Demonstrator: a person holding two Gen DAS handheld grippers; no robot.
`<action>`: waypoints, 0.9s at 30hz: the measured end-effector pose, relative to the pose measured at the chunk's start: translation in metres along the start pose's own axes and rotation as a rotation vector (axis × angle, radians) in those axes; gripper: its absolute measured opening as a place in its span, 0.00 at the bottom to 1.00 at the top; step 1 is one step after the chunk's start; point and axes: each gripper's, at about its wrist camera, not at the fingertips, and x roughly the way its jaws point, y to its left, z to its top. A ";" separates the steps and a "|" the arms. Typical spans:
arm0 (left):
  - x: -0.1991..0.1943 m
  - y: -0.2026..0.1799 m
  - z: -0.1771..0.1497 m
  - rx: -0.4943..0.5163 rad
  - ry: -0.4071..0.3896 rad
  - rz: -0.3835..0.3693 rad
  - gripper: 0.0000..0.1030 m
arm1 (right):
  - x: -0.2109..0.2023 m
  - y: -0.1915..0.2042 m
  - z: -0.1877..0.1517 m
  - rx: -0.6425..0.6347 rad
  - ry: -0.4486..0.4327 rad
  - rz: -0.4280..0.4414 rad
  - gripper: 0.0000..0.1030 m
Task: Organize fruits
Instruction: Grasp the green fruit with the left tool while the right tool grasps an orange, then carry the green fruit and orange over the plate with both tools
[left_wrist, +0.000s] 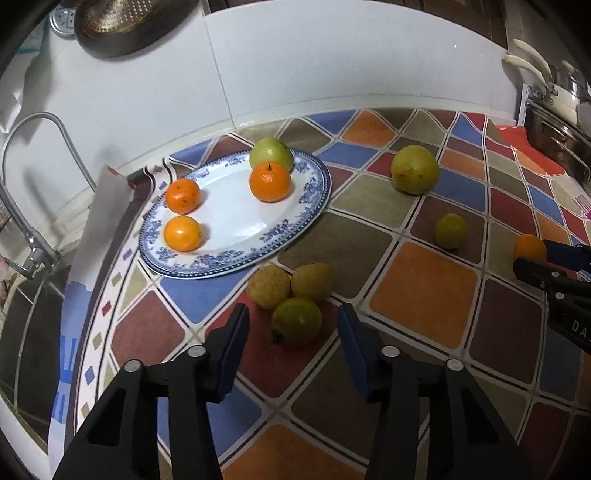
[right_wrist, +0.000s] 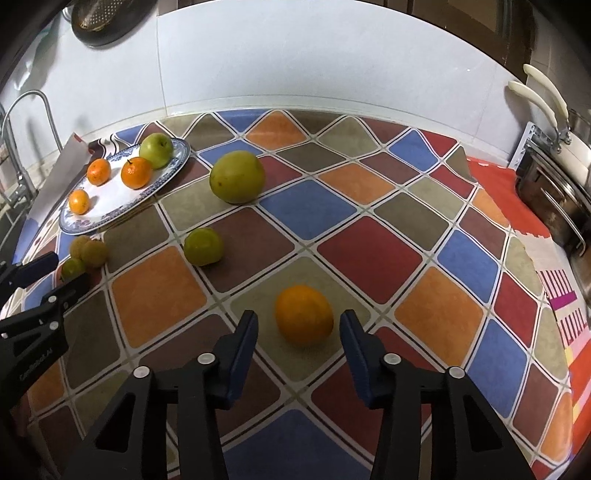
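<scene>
A blue-and-white oval plate holds three oranges and a green apple. My left gripper is open, its jaws either side of a small green guava that lies with two yellowish guavas. My right gripper is open around a loose orange on the cloth; the orange also shows in the left wrist view. A large green fruit and a small green one lie between.
A colourful diamond-patterned cloth covers the counter. A sink tap stands at the left beyond the cloth edge. Metal pots stand at the right. A white tiled wall runs behind.
</scene>
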 end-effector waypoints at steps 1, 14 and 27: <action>0.002 0.000 0.000 0.000 0.009 -0.003 0.40 | 0.001 0.000 0.000 -0.005 0.001 -0.001 0.40; -0.006 0.000 -0.002 -0.005 0.000 -0.030 0.28 | -0.006 0.005 0.002 -0.031 -0.025 0.018 0.34; -0.054 0.009 -0.009 -0.050 -0.081 -0.042 0.28 | -0.043 0.021 0.003 -0.078 -0.114 0.112 0.34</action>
